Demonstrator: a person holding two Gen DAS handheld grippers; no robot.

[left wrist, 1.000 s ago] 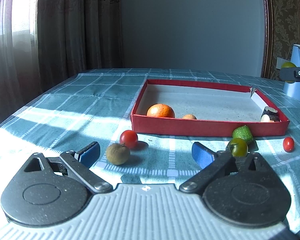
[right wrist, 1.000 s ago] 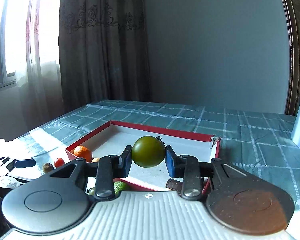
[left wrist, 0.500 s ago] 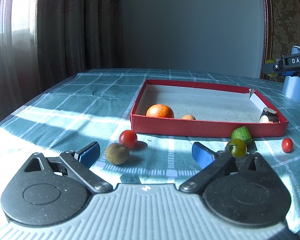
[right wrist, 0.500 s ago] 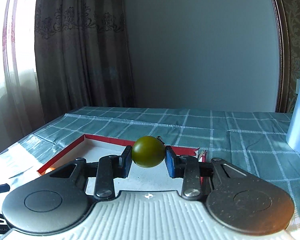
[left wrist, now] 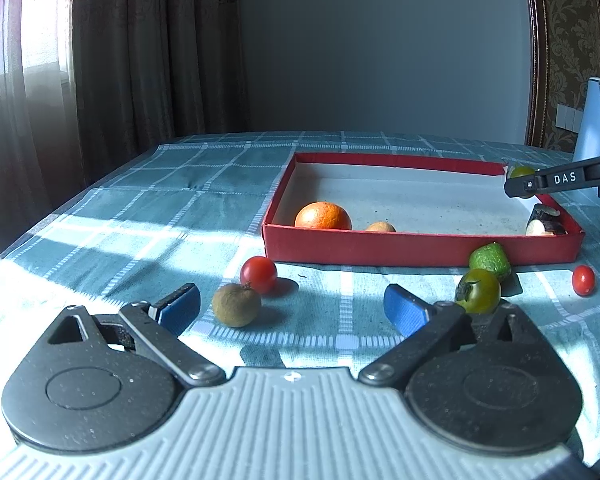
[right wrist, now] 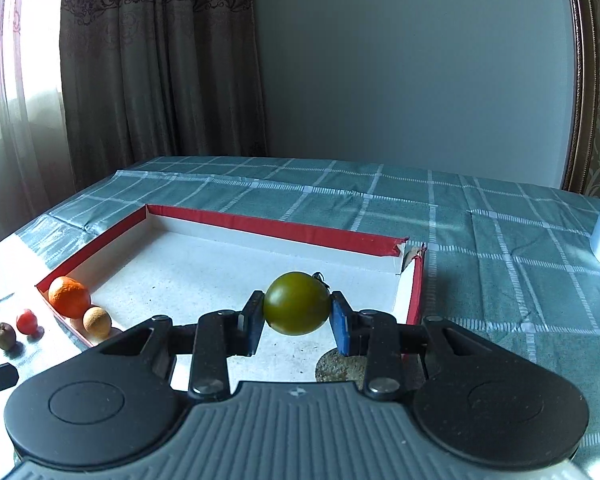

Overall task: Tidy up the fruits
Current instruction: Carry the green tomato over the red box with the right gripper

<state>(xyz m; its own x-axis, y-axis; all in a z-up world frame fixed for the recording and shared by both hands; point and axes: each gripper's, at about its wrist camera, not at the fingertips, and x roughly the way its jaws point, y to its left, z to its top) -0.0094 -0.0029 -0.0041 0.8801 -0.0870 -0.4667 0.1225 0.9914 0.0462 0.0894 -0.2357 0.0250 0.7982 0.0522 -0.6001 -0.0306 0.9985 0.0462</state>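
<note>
Right hand-held gripper [right wrist: 296, 322] clamped on round dark-green tomato [right wrist: 297, 303], held above shallow red cardboard box [right wrist: 276, 227]. Left hand-held gripper [left wrist: 292, 306] spread wide, nothing gripped, low over checked teal worktop [left wrist: 180, 216]; brown round fruit [left wrist: 236, 305] seen between its pads.

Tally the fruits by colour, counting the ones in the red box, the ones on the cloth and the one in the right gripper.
Orange: 1, the orange in the red box.
Tan or brown: 2.
Red: 2.
Green: 3, the lime-like fruit, green tomato, and held green tomato in the right gripper.
Dark cut piece: 1.
Total: 9.
</note>
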